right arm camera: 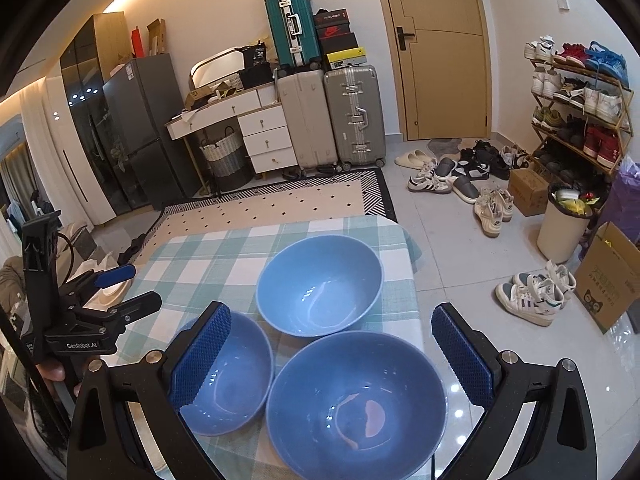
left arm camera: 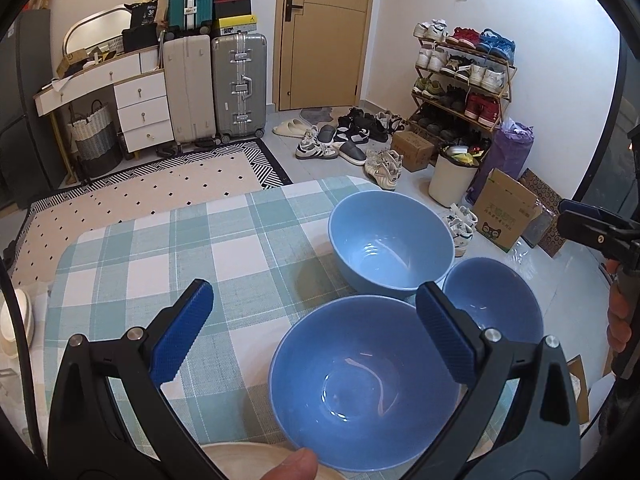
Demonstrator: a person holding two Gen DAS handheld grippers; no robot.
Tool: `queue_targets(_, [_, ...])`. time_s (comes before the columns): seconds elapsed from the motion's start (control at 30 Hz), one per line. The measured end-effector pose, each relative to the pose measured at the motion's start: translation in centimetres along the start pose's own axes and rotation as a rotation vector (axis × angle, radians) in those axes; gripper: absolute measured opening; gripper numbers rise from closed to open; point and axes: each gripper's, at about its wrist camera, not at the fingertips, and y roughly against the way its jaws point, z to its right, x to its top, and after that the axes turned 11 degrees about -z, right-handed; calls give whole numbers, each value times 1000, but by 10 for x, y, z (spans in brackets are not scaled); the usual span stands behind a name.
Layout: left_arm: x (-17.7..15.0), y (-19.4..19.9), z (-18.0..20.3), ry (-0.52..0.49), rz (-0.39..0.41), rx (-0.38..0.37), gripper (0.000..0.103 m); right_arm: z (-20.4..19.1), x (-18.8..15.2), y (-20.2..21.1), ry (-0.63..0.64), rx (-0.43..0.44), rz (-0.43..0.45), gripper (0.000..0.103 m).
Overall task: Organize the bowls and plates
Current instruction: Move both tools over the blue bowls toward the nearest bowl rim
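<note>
Blue glazed ware makes up the whole of what is seen on the checked cloth of the counter [left arm camera: 160, 264]: three bowls are set close together near its right edge, none yet nested. The far bowl [right arm camera: 319, 285] stands nearest the door side, the near-left bowl [right arm camera: 224, 376] and the near-right bowl [right arm camera: 356, 404] just beside it, rims almost touching. The right gripper [right arm camera: 332, 360] is held above the two near bowls with its jaws spread wide and nothing between them. The left gripper [left arm camera: 316, 336] is likewise held with jaws wide and empty over the near-left bowl. A pale rim at the bottom of the left view is possibly a plate [left arm camera: 240, 460], though too little is shown to be sure. The task is judged barely begun: stacking of the bowls is left, and any plates are yet to be gathered.
</note>
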Motion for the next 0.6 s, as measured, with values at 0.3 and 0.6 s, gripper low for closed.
queue_targets(0.3, [16,-31,1,2,-22,3,101,14,10,-23,-16,-7,-17,102])
queue_targets(0.6, [34,-58,1,15,-34,-1,101,31,21,-56,-40,-18,-65,102])
